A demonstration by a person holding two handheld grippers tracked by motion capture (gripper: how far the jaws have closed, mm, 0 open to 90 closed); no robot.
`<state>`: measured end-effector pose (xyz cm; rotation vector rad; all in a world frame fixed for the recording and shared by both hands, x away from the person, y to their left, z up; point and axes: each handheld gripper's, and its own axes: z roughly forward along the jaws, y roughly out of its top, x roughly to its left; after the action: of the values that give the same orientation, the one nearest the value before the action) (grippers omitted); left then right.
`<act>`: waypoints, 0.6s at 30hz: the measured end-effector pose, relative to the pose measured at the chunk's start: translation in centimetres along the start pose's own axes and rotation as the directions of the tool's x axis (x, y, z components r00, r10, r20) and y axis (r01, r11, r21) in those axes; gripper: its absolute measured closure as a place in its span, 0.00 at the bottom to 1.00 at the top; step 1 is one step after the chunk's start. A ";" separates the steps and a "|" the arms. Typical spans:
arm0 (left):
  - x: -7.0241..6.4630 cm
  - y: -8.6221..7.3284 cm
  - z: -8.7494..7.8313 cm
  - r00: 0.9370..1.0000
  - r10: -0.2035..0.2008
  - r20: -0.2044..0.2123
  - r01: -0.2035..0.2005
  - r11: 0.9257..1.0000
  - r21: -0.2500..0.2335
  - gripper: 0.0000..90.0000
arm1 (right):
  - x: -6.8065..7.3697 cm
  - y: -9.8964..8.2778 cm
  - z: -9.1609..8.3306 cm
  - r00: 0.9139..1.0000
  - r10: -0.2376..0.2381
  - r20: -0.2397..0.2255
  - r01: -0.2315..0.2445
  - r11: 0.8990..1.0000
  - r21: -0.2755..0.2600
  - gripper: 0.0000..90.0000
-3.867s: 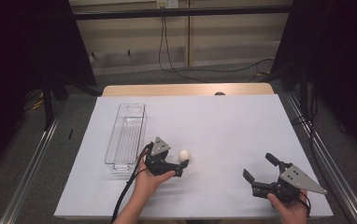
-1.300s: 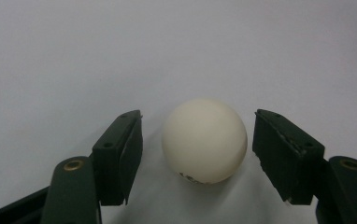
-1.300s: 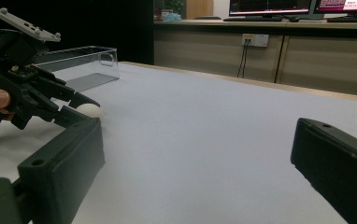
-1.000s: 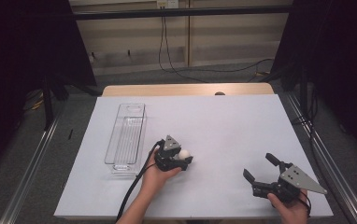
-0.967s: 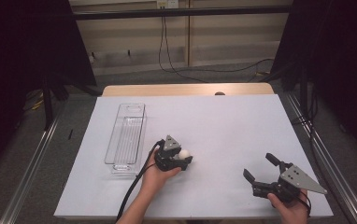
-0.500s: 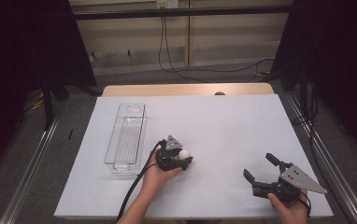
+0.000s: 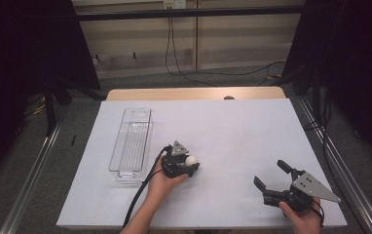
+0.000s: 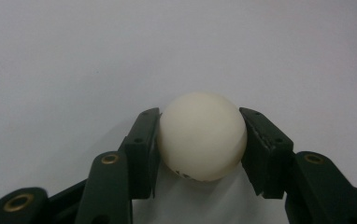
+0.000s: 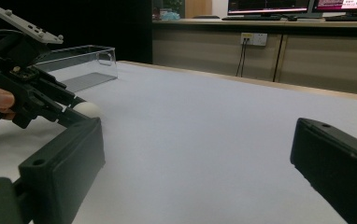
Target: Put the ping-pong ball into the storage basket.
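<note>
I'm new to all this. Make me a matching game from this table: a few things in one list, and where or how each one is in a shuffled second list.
Things:
1. small white ball
2. clear plastic oblong bin
3. left gripper
4. right gripper

States:
A. jaws wide apart, nothing between them
B. clamped between two black jaws
C. stands empty on the white table sheet, left of the ball
D. closed on the ball

Pairs: 1-B, 2-C, 3-D, 4-A

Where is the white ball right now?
In the high view the white ball sits left of centre on the table, clamped in the left gripper, just right of the clear tray.
</note>
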<state>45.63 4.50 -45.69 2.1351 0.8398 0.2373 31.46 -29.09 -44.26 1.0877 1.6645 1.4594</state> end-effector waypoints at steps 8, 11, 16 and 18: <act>0.0 0.2 -0.6 1.000 -0.008 0.020 0.008 1.000 -0.008 0.57 | 0.0 0.0 0.0 1.000 0.003 0.004 -0.003 1.000 0.002 0.03; 0.1 0.2 -0.9 1.000 -0.021 0.020 0.022 1.000 -0.008 0.57 | 0.0 0.0 0.0 1.000 0.002 0.006 -0.002 1.000 0.002 0.03; 0.2 0.3 -1.2 0.999 -0.027 0.024 0.027 1.000 -0.007 0.57 | 0.0 0.0 0.0 1.000 -0.001 0.000 0.001 1.000 0.000 0.03; 0.2 0.3 -1.4 0.998 -0.047 0.035 0.047 0.999 -0.013 0.57 | -0.1 0.0 0.0 1.000 -0.004 -0.001 0.004 1.000 -0.001 0.03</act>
<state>45.33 5.37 -44.59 2.0976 0.8650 0.1812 31.48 -29.17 -44.24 1.0834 1.6656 1.4581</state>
